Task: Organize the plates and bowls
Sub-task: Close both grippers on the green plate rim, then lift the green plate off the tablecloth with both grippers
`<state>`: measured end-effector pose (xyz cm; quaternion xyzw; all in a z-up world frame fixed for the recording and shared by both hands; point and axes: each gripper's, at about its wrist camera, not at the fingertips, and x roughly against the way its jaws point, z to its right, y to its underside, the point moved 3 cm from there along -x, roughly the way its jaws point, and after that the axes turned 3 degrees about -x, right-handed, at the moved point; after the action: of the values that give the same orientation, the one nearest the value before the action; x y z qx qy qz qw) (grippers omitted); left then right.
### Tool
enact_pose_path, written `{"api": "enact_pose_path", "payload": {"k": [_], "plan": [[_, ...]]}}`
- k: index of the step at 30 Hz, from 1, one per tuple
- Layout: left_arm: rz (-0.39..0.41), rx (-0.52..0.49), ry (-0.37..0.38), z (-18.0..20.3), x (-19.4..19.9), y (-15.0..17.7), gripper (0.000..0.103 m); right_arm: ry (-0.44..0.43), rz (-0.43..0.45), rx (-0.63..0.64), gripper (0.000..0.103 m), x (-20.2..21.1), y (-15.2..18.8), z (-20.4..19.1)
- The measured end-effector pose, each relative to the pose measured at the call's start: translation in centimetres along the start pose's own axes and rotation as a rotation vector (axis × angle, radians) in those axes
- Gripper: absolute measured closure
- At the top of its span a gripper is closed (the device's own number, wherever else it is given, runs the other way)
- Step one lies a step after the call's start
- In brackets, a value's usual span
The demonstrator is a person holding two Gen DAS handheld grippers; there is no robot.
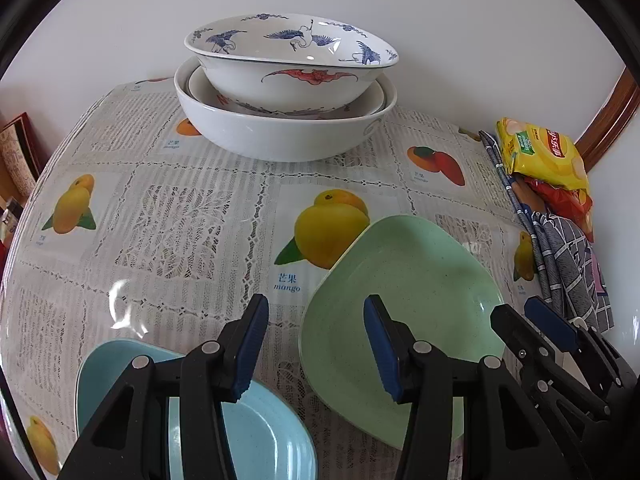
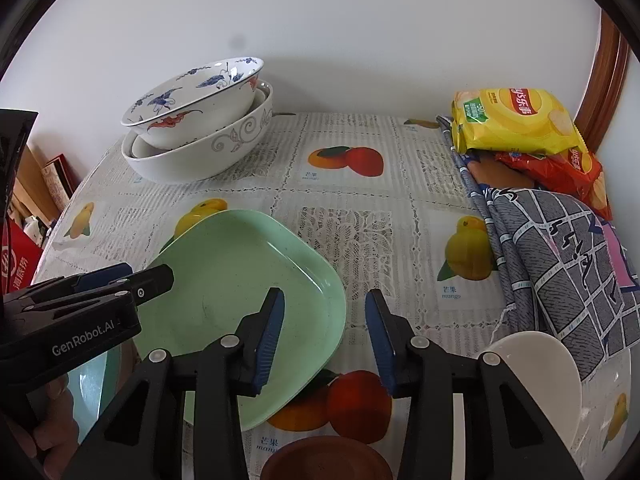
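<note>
Green plate looked light, stiff, slick; best pinched at its rim. Both tools, left tool and right tool, were spread, holding nothing.

Left gripper angled down, jaws apart, right gripper alongside, jaws apart

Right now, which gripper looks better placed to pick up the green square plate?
Probably the right gripper: its open jaws straddle the green square plastic plate's near edge. The left gripper hangs open between that plate and a blue plate.
</note>
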<state>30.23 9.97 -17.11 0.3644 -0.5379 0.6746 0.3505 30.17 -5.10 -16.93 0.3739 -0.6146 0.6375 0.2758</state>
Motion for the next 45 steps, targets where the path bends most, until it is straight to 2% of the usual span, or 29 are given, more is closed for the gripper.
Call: {"api": "enact_pose_path", "payload": {"k": [7,12,19,26,34,38,45], "plan": [[-0.010,-0.023,0.002,0.5,-1.2,-0.4,0.056,0.018,-0.017,0.012,0.063,-1.4,-0.1,-0.3],[-0.012,-0.027,0.002,0.5,-1.6,-0.6,0.056,0.016,-0.040,0.013,0.068,-2.3,0.1,-0.6],[-0.019,-0.028,0.011,0.3,-2.1,-0.6,0.063,0.015,-0.053,0.003,0.072,-2.8,0.2,-0.4],[-0.017,-0.044,-0.004,0.4,-2.7,-0.7,0.065,0.022,-0.058,-0.005,0.078,-3.1,0.2,-0.3],[-0.030,-0.057,-0.015,0.6,-3.2,-0.7,0.078,0.038,-0.077,-0.015,0.090,-3.7,0.1,0.0],[-0.028,-0.048,-0.001,0.4,-3.1,-0.8,0.081,0.051,-0.069,-0.013,0.093,-4.0,0.3,0.0],[-0.020,-0.026,0.023,-0.3,-2.2,-0.6,0.085,0.021,-0.047,-0.053,0.095,-3.4,-0.1,0.4]]}}
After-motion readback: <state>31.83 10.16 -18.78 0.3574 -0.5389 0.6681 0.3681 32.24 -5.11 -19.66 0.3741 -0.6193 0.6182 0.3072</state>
